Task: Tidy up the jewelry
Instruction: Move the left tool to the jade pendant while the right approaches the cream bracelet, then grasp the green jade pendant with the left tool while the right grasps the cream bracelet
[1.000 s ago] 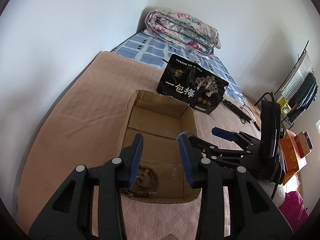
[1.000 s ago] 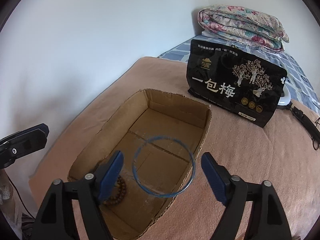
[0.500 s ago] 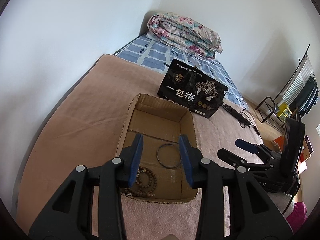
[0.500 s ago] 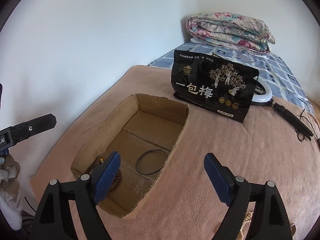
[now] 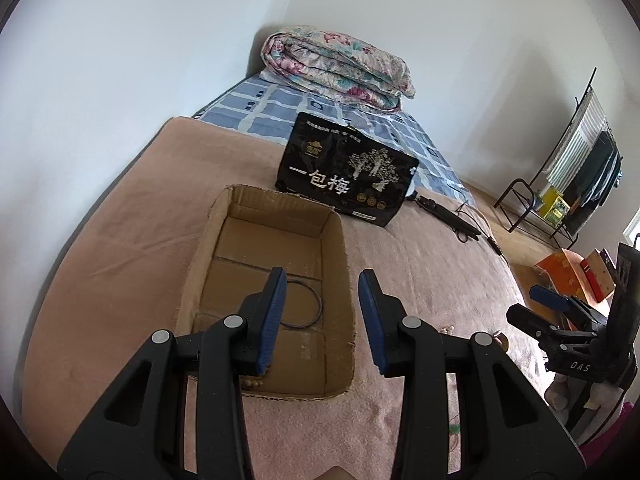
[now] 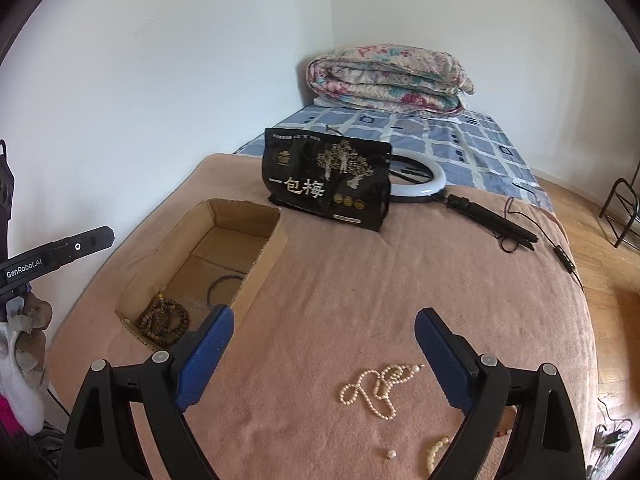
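Note:
An open cardboard box [image 5: 272, 216] sits on the pink blanket. A thin dark bangle [image 5: 308, 304] lies flat on its floor, and a coil of brown wooden beads [image 6: 164, 322] fills its near corner. My left gripper [image 5: 322, 292] hovers over the box's near right side, open, with nothing between its blue pads. My right gripper [image 6: 325, 320] is off to the right of the box, its jaws opening wide and empty. Just ahead of it on the blanket lie a pearl necklace [image 6: 376, 390], a loose pearl [image 6: 390, 455] and a pale bead bracelet [image 6: 434, 450].
A black snack bag [image 5: 348, 176] stands behind the box, with a ring light [image 6: 428, 184] and its folded stand [image 6: 496, 226] beside it. A folded floral quilt [image 5: 340, 64] lies at the head of the bed. Beyond the bed's right edge stands a clothes rack [image 5: 576, 184].
The bangle left my right gripper and now lies in the box. My right gripper pulled back and rightward to the pearl necklace, its jaws wider. My left gripper drifted slightly right.

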A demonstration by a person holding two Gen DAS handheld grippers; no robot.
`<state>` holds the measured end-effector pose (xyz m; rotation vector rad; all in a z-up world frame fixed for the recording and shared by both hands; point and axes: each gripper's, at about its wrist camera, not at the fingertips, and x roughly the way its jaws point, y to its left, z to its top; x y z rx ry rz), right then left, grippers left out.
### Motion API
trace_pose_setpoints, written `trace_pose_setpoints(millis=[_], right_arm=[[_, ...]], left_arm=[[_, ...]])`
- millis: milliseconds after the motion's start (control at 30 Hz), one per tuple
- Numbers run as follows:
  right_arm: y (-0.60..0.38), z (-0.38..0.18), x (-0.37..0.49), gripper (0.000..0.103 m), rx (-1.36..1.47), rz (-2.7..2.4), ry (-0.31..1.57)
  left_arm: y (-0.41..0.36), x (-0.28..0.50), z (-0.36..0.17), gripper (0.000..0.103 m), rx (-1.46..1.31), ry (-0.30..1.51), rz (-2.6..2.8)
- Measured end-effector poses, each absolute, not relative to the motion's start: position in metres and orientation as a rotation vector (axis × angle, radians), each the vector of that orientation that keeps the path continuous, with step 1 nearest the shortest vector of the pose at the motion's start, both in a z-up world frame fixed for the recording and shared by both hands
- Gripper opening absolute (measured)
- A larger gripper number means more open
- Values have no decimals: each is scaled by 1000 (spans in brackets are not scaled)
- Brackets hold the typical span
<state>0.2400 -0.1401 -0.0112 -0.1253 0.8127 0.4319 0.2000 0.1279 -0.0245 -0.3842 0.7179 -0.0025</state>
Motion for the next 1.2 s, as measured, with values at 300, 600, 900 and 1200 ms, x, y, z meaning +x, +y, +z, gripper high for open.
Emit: trace_pose_setpoints(millis=[300,600,900,1200], right_arm=[[-224,-7,214,94,-91,300,810],[-299,-42,205,93,-39,185,888],[-332,-91,204,79,25,204,1038],[-327,-132,206,71,13,252,1146]], left_arm=[[54,205,-37,48,-308,780,-151],[-19,196,-75,48,-240,911,-305],[-79,176,-115,48,-165,1031,-447],[-111,166,-144,48,-113,1101,-488]])
